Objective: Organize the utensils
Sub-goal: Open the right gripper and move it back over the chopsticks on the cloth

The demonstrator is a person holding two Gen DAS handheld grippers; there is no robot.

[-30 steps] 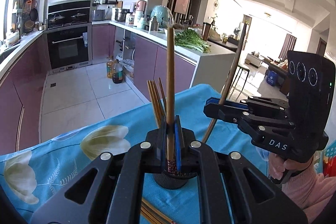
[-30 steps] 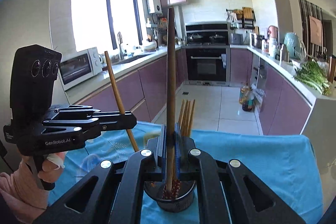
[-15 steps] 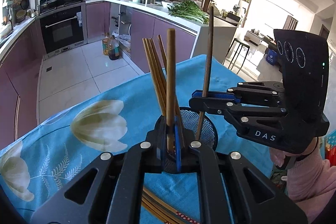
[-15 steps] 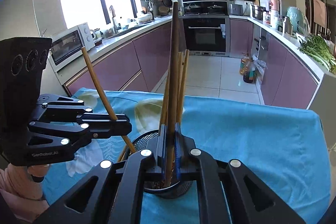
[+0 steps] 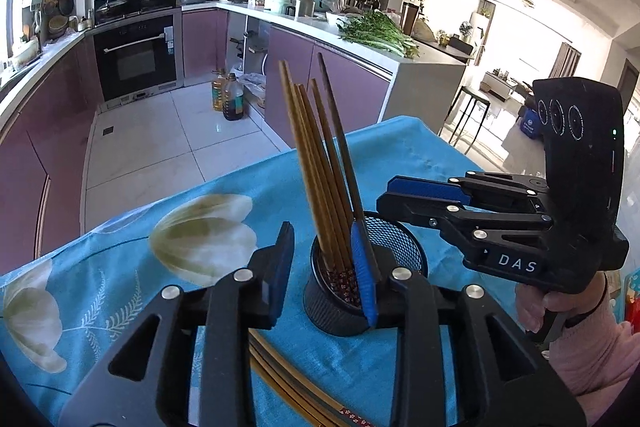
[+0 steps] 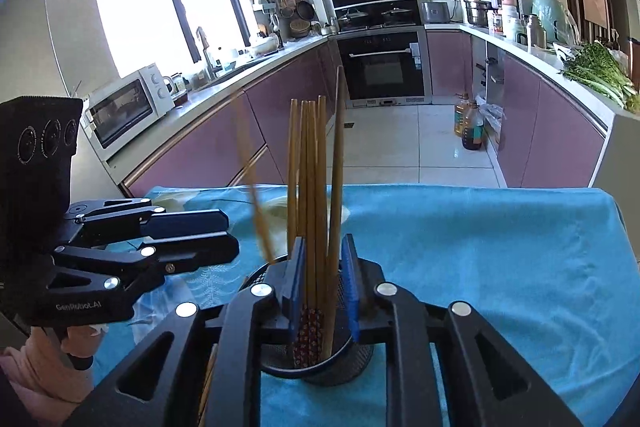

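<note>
On the table, over a blue floral cloth (image 5: 120, 267), stands a black mesh holder (image 5: 344, 291) with a bundle of wooden chopsticks (image 5: 316, 163) standing upright in it, tips leaning slightly apart. The left gripper (image 5: 322, 277) hangs just in front of the holder with its jaws spread wide and nothing between them. The right gripper (image 6: 322, 285) sits directly over the holder's near rim, jaws parted on either side of the standing sticks and not pinching any that can be seen. One chopstick (image 6: 256, 195) appears blurred and tilted at the holder's left edge in the right wrist view, apparently dropping in or settling. Further chopsticks (image 5: 288, 379) lie flat on the cloth beneath the left gripper, so the job is judged incomplete.

Handling assessment: the sticks are light, stiff and slender, with a smooth finish likely to slip or pivot in a loose pinch. Those on the cloth lie close together and low, so a single stick is best taken near its middle, fingers straddling it squarely. A grip near one end would let it swing. The mesh holder looks light enough to tip if a stick is pushed in at an angle
</note>
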